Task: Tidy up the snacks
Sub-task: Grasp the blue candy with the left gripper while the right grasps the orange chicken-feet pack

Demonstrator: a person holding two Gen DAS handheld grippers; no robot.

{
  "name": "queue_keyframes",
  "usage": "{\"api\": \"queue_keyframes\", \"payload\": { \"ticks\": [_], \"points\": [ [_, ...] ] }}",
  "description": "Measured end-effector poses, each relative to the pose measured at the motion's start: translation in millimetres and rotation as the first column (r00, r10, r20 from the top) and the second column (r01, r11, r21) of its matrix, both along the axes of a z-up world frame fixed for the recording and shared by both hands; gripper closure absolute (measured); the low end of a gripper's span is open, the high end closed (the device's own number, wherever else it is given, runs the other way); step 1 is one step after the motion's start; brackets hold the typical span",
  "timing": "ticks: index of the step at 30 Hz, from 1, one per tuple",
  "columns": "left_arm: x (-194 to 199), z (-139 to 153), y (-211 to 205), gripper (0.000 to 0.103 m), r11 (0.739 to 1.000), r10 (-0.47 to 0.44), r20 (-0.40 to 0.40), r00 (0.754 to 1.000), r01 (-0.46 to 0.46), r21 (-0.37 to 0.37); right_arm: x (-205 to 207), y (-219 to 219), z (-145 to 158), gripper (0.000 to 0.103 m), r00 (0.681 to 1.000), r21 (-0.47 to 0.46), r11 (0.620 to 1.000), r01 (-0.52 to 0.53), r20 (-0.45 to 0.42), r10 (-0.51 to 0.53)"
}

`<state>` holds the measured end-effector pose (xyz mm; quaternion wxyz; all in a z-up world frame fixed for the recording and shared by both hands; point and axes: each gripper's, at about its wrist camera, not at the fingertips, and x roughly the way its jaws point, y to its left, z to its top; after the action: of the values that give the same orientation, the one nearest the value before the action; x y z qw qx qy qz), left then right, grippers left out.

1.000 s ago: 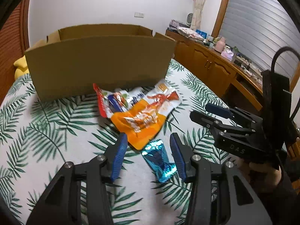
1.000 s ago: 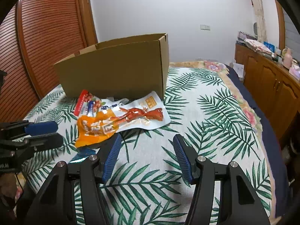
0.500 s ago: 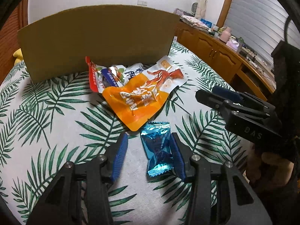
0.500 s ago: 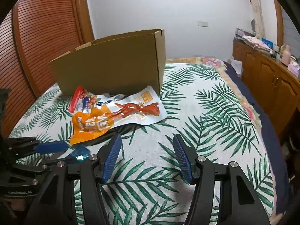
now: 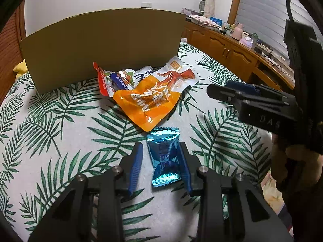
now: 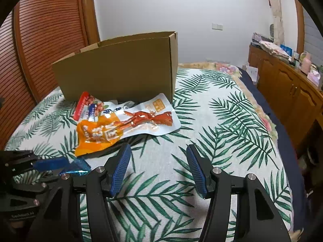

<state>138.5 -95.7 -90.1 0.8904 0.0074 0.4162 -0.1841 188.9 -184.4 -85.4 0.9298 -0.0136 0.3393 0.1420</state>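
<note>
A small shiny blue snack packet (image 5: 165, 156) lies on the leaf-print bedspread, between the two fingers of my left gripper (image 5: 161, 153), which is open and low around it. Its right finger touches the packet's edge. Just beyond lie an orange packet (image 5: 150, 103), a white packet with a red crab picture (image 5: 177, 75) and a red-edged packet (image 5: 105, 78), in front of a cardboard box (image 5: 105, 44). My right gripper (image 6: 158, 157) is open and empty above bare bedspread, right of the pile (image 6: 121, 125). The blue packet (image 6: 77, 166) peeks out at its left.
The bedspread (image 6: 222, 121) covers a bed. A wooden slatted wardrobe (image 6: 40, 46) stands at the left. A wooden cabinet (image 6: 286, 86) with clutter on top runs along the right wall. The bed's right edge drops off near the cabinet.
My left gripper has come lower and forward, so the blue packet now lies between its fingers. The right gripper has hardly moved.
</note>
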Motion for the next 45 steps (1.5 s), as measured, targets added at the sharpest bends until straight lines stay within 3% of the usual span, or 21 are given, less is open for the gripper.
{"api": "queue_keyframes", "payload": {
  "ticks": [7,10,12,27,35,45],
  "points": [
    [-4,1,0,0.068,1.000,-0.021,0.000,1.000,0.021,0.021,-5,16,9,0.044,0.999,0.004,0.999,-0.035,0.016,0.035],
    [-6,1,-1,0.073,0.999,-0.039,0.006,0.999,0.039,0.028,-6,20,11,0.044,0.999,0.007,0.999,-0.044,0.015,0.043],
    [-8,1,1,0.081,0.999,-0.049,0.001,0.999,0.049,0.017,-5,21,11,0.044,0.999,0.010,0.999,-0.045,0.011,0.045],
    [-19,11,41,0.082,0.998,-0.002,0.036,0.999,0.004,-0.057,19,30,0,0.044,0.996,0.080,0.996,-0.036,-0.075,0.042],
    [-16,25,63,0.082,0.996,0.041,0.079,0.996,-0.034,-0.086,42,29,-9,0.029,0.986,0.169,0.986,0.020,-0.164,0.009],
    [-12,31,85,0.082,0.990,0.083,0.101,0.991,-0.070,-0.120,62,44,-14,0.021,0.979,0.156,0.985,0.071,-0.201,-0.038]
  ]
}}
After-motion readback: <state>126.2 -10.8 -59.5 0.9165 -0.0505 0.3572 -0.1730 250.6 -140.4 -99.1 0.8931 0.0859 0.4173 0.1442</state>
